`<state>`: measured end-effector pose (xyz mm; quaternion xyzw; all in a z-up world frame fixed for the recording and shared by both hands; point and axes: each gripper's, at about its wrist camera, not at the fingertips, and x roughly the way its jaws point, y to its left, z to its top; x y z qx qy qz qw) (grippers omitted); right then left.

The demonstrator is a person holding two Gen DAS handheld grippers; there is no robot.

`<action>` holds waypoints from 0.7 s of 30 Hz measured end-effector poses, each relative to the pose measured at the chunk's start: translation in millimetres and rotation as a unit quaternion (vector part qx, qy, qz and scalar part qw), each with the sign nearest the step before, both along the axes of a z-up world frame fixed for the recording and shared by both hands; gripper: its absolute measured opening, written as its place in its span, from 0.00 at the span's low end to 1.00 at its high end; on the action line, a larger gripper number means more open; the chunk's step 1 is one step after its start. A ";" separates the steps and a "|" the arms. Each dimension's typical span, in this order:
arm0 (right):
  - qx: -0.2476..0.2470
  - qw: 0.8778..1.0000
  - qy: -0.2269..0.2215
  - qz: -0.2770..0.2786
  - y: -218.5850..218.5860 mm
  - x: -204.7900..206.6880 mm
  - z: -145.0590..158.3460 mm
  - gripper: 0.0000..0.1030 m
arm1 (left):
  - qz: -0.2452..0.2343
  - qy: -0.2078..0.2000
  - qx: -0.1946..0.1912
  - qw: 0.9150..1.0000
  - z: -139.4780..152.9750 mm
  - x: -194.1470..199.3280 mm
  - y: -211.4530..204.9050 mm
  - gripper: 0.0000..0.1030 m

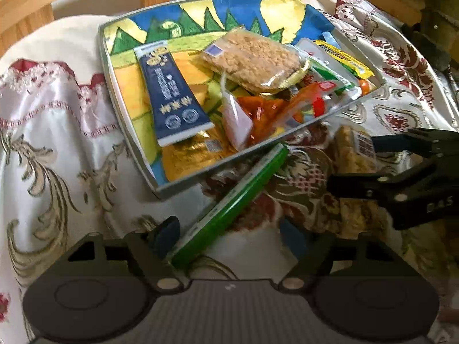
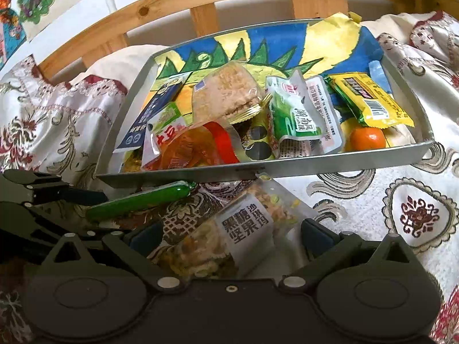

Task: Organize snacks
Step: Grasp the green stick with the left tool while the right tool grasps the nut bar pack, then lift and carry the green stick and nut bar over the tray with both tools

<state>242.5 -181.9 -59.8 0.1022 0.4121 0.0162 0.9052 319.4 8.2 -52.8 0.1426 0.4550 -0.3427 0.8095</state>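
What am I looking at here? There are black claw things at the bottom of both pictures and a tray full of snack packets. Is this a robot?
No robot arm: a person holds a two-finger gripper in each hand, and each gripper carries a camera looking along its fingers. One picture comes from the left gripper, the other from the right gripper; each also shows in the other's view.

On a patterned cloth stands a metal tray lined with a child's painting. It holds packets, among them a dark blue packet and a rice-crisp bar, plus a small orange.

In front of the tray, on the cloth, lie a green stick packet, between the left gripper's open fingers, and a nut-bar packet, between the right gripper's open fingers. Neither looks gripped yet.
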 end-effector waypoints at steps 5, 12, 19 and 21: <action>-0.003 0.999 0.005 0.038 -4.7 -2.5 1.0 0.90 | -0.015 0.037 -0.011 0.999 1.4 -11.7 -3.6 0.78; 0.012 0.992 0.011 0.128 -23.2 -19.5 8.2 0.73 | -0.035 0.084 -0.054 0.994 3.3 -31.4 -15.1 0.78; -0.017 0.989 -0.010 0.147 -25.3 -43.1 11.7 0.73 | -0.026 0.084 -0.063 0.994 5.8 -38.5 -29.9 0.78; -0.035 0.987 -0.019 0.155 -19.0 -46.6 11.6 0.73 | -0.004 0.070 -0.062 0.996 6.5 -36.4 -29.4 0.78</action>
